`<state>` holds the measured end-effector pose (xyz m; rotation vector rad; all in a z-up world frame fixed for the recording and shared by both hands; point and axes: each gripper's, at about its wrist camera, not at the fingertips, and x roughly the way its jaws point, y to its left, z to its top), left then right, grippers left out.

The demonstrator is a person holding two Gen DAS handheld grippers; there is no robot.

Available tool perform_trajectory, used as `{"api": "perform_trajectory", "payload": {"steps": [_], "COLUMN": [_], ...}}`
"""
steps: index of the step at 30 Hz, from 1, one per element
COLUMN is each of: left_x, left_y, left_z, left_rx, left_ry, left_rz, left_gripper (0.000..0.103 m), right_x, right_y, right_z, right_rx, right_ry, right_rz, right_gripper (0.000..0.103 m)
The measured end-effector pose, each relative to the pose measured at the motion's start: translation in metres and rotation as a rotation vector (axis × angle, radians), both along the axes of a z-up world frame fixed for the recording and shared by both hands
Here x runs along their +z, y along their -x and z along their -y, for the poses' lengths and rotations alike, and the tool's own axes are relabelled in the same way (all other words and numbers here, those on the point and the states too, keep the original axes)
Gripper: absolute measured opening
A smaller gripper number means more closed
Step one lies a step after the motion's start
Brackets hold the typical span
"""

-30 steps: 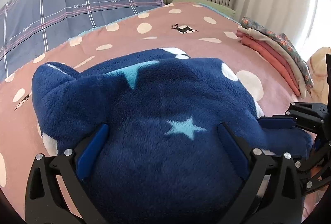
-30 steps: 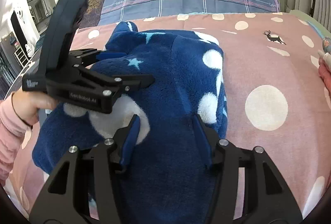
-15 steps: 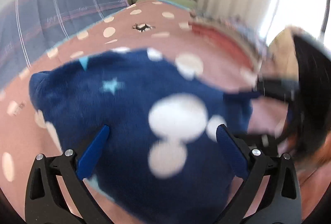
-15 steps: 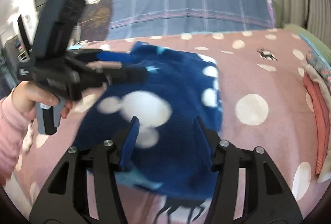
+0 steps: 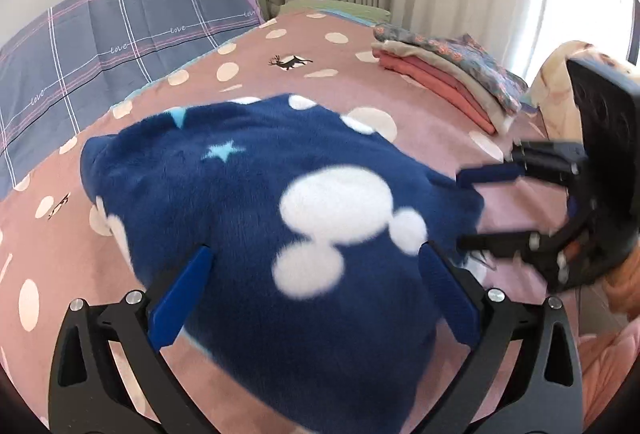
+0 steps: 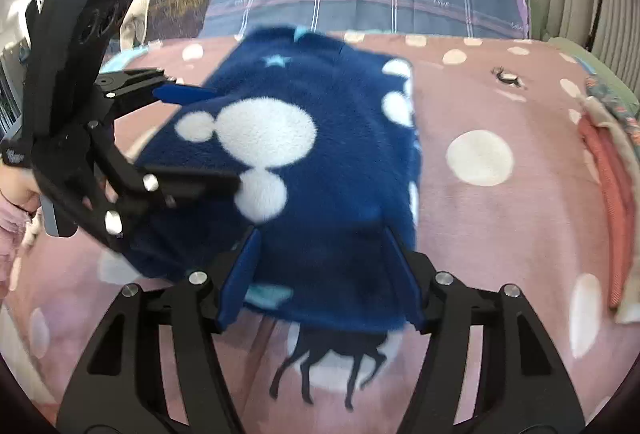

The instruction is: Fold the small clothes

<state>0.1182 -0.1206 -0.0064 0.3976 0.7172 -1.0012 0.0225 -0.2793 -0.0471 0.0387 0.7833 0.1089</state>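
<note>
Navy fleece garment (image 6: 320,169) (white blobs, pale stars) lies folded on pink dotted bedspread (image 6: 500,234), mid-bed. Left gripper (image 5: 312,298) hovers at garment's near-left edge, jaws wide, nothing pinched. Right gripper (image 6: 324,274) at garment's near-right edge w/ jaws opening, fleece between them but pads not pressing. Folded pile of clothes (image 5: 448,73) sits right of garment; plaid pillow (image 5: 120,29) beyond garment.
</note>
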Motion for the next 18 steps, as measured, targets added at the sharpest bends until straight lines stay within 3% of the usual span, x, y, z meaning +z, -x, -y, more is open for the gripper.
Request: {"api": "perform_trajectory", "payload": {"steps": [1, 3, 4, 7, 9, 14, 16, 18], "left_x": [-0.012, -0.029, -0.036, -0.040, -0.039, -0.004, 0.015, 0.027], "left_y": [0.003, 0.006, 0.006, 0.011, 0.010, 0.008, 0.002, -0.015], "left_z": [0.001, -0.001, -0.001, 0.007, 0.008, 0.006, 0.004, 0.007], "left_rx": [-0.005, -0.007, 0.001, 0.031, 0.038, 0.040, 0.044, 0.068], "left_ry": [-0.041, -0.025, 0.007, -0.023, -0.030, -0.041, -0.001, -0.009], "left_rz": [0.012, 0.036, 0.034, 0.089, 0.093, 0.097, 0.140, 0.165], "left_gripper": [0.102, 0.102, 0.102, 0.102, 0.102, 0.102, 0.102, 0.102], "right_x": [0.006, 0.010, 0.006, -0.031, -0.038, -0.028, -0.014, 0.009], "right_y": [0.006, 0.013, 0.012, -0.010, -0.013, -0.009, 0.001, 0.008], "right_z": [0.001, 0.005, 0.006, 0.012, 0.007, 0.006, 0.010, 0.017], "right_rx": [0.001, 0.008, 0.013, -0.019, -0.049, -0.043, -0.060, -0.072], "right_ry": [-0.004, -0.010, -0.016, -0.035, -0.007, 0.012, 0.007, -0.006], "right_rz": [0.020, 0.045, 0.034, -0.096, -0.083, -0.087, -0.059, 0.010], "right_gripper": [0.063, 0.064, 0.064, 0.066, 0.067, 0.067, 0.066, 0.066]}}
